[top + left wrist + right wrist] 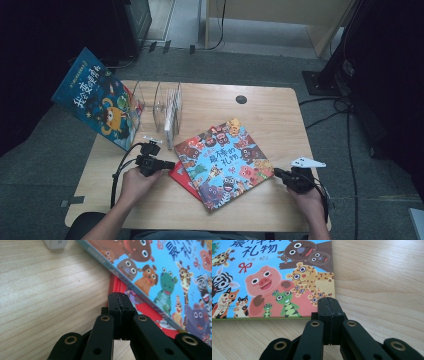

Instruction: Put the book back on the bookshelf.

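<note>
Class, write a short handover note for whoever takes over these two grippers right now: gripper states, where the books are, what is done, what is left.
Left gripper: shut, empty, tip at the red book.
Right gripper: shut, empty, tip at the animal book's right corner.
Books: animal book lies on the red book, mid-table. A blue book leans at the clear rack, which holds a thin book or two.
Done: nothing gripped yet.
Left: probably racking both flat books.
</note>
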`<state>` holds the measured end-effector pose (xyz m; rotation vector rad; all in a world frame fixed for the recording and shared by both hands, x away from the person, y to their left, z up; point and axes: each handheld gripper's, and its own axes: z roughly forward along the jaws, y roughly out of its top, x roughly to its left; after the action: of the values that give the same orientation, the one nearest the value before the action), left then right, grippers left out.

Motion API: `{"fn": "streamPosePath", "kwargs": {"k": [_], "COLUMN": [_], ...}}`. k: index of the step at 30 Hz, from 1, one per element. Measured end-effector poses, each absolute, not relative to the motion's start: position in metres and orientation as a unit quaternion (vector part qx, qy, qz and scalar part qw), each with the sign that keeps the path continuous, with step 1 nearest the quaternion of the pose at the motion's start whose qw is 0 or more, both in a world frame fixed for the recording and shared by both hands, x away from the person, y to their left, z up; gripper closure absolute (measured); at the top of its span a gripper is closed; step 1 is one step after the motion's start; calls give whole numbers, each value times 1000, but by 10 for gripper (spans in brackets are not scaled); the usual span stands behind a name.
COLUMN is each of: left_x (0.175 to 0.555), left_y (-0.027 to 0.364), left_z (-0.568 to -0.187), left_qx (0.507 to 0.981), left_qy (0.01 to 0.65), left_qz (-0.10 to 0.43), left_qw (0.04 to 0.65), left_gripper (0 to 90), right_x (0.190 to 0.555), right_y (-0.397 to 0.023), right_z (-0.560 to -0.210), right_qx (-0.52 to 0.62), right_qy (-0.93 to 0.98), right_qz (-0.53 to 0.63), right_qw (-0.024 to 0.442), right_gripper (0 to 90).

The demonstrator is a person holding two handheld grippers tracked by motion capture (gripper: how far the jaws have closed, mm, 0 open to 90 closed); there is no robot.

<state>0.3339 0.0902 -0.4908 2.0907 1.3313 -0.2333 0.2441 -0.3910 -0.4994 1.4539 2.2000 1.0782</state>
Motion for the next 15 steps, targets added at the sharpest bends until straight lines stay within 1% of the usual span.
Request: {"fn": "streamPosePath", "kwargs": {"k": [3,6,13,15], "left_x": [335,336,336,337], "left_y": [92,94,93,93], "left_z": [-491,-493,-494,-495], "left_qx": [798,796,798,797], "left_qy": [509,513,515,516], "left_qz": [-73,-80,-75,-83], "left_qw": [314,311,304,303], "left_gripper": [900,900,900,900], "right_x": [244,243,244,244], "right_y": [-391,-390,-389,-389], "right_z": [-499,-499,-499,-499], "right_qx": [505,502,501,501], "right_qy": [764,767,768,769], "right_qz": [375,374,373,372], "right_qw": [144,143,140,139], "right_gripper": [900,900,900,900]}}
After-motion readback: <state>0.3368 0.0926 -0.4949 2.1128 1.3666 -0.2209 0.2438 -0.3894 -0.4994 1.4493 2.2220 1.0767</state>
